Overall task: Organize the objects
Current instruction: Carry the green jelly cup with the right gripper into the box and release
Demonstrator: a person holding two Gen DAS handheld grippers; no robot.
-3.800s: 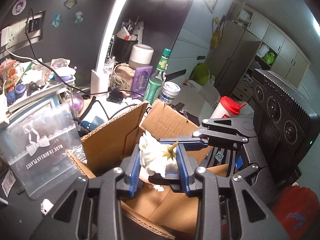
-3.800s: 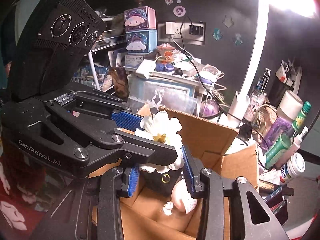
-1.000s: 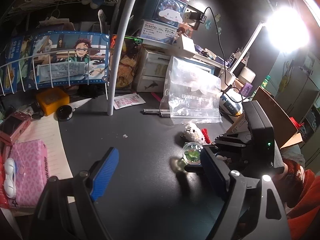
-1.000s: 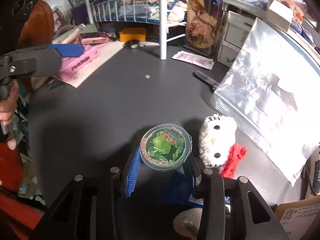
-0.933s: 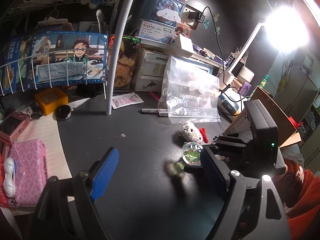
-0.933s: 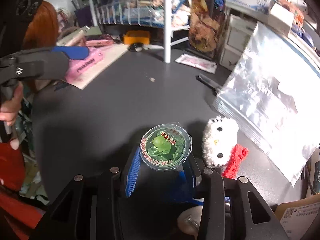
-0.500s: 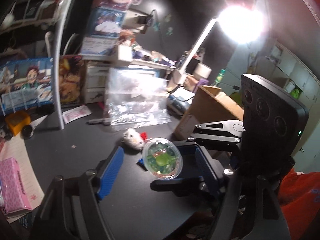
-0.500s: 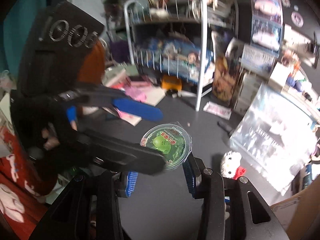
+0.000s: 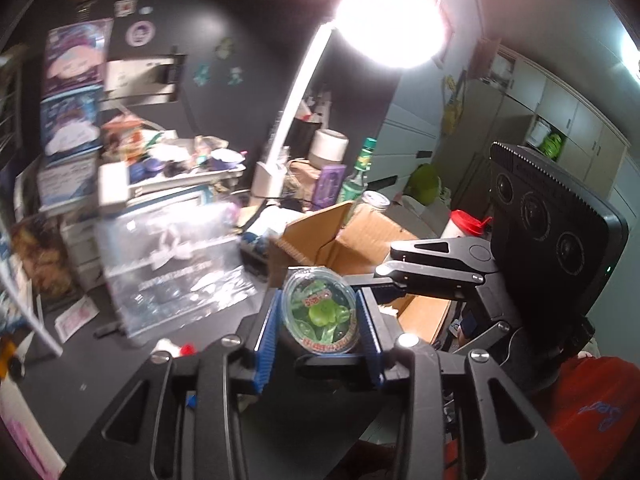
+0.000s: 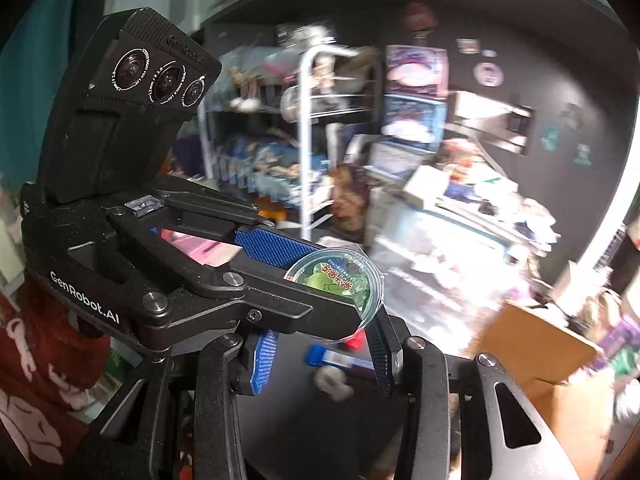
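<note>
A clear jelly cup (image 9: 320, 312) with green fruit and a printed lid hangs in the air above the dark desk. My left gripper (image 9: 319, 300) has its blue pads against both sides of the cup, its jaws closing on it. In the right wrist view the cup (image 10: 340, 276) sits at the tips of my right gripper (image 10: 324, 332), which is shut on its lower part. There the left gripper (image 10: 336, 284) reaches in from the left and grips it crosswise. An open cardboard box (image 9: 360, 240) stands just behind the cup.
A clear plastic bag (image 9: 180, 272) leans left of the box. A small white plush (image 9: 172, 348) lies on the dark desk (image 9: 120, 360). A lamp pole (image 9: 296, 92), bottles and cluttered shelves crowd the back. The box (image 10: 540, 344) shows again at lower right.
Both grippers rose from the desk and swung toward the cardboard box. The left gripper, wide open before, has closed around the jelly cup that the right gripper carries.
</note>
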